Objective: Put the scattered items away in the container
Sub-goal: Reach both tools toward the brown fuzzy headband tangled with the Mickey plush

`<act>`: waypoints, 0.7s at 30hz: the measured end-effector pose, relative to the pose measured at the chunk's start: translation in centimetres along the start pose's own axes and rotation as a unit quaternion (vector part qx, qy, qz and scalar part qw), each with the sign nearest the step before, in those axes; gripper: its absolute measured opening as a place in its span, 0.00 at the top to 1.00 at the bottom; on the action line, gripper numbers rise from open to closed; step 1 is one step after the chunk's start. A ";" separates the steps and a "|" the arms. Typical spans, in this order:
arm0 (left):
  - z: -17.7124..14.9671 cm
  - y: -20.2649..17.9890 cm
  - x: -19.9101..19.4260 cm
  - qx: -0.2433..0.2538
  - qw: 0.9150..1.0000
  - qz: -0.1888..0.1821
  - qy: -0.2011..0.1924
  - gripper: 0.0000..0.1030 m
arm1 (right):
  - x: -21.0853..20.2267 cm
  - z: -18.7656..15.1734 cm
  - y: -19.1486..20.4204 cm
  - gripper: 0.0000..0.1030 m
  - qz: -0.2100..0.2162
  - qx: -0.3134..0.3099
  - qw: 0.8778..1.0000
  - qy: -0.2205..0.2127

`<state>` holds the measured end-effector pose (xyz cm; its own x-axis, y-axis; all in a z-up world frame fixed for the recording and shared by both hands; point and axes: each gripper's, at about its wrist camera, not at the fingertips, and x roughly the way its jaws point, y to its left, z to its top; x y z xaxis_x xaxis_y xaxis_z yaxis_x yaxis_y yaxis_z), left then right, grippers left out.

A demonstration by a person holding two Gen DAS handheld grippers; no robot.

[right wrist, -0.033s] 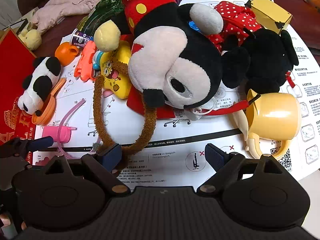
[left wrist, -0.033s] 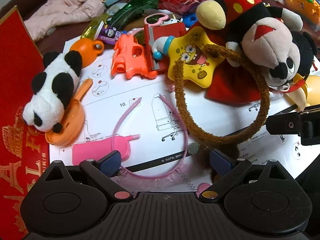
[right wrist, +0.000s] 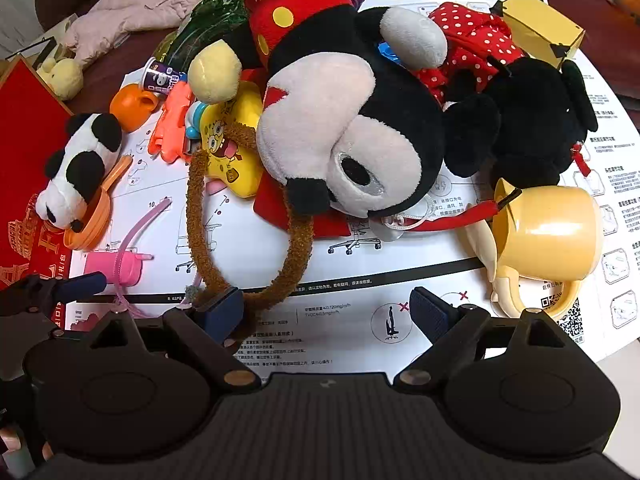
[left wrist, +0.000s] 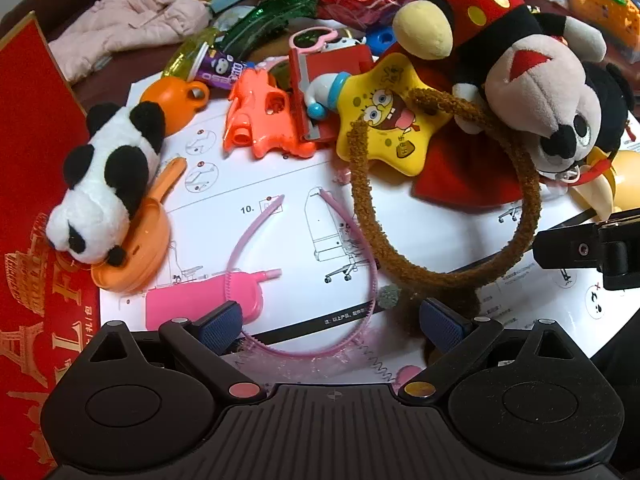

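A: What's the biggest thing in front of you?

B: The white sheet [right wrist: 400,280] printed with chair diagrams; your clutter lies across it. On it, the mouse plush [right wrist: 344,136] is largest: black head, pale face, red shorts with yellow spots. It lies face up, well ahead of your right gripper [right wrist: 326,314].

A: Next?

B: A second black plush in a red dotted dress [right wrist: 520,92] just right of it, then the yellow mug [right wrist: 548,232] tipped on its side, mouth to the left, ahead and right of your right tongs.

A: And on your left side?

B: The panda [left wrist: 104,184] lies on an orange pan [left wrist: 140,248], ahead and left of your left gripper [left wrist: 332,326]. Beyond that, an orange toy gun [left wrist: 264,120] and a yellow star [left wrist: 384,120] with a cartoon face.

A: The hoops?

B: The brown fuzzy headband [left wrist: 448,216] runs from the star, under the mouse's chin, and curves back toward you. In the right view its near bend touches or lies just behind your right gripper's left finger [right wrist: 222,312]; you can't tell which. The thin pink headband [left wrist: 304,280] lies flat, its closed end between your left gripper's fingers, not pressed. A pink toy bottle [left wrist: 204,304] sits just beside the left finger [left wrist: 218,322].

A: Tongs?

B: Both stand wide apart, holding nothing.
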<state>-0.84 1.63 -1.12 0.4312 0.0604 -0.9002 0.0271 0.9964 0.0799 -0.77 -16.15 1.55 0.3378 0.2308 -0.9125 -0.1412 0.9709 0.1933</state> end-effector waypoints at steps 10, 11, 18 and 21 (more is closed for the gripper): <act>0.2 1.0 -0.4 -0.030 0.998 -0.040 -0.022 0.03 | 0.3 0.1 -0.1 0.11 -0.002 0.006 1.000 0.003; 0.3 1.1 -0.4 -0.033 0.998 -0.052 -0.022 0.03 | 0.4 0.2 -0.1 0.11 -0.003 0.008 1.000 0.005; 0.6 1.0 0.2 -0.030 0.999 -0.029 0.000 0.02 | 0.4 0.4 -0.4 0.11 0.010 0.016 1.000 0.002; 0.6 1.4 0.5 -0.030 0.999 -0.030 0.006 0.01 | 0.5 0.4 -0.3 0.11 0.009 0.013 1.000 0.001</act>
<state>-0.05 3.00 -1.24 0.4204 0.0017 -0.9074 -0.0011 1.0000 0.0013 -0.16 -16.29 1.17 0.3329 0.2477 -0.9099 -0.1220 0.9681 0.2189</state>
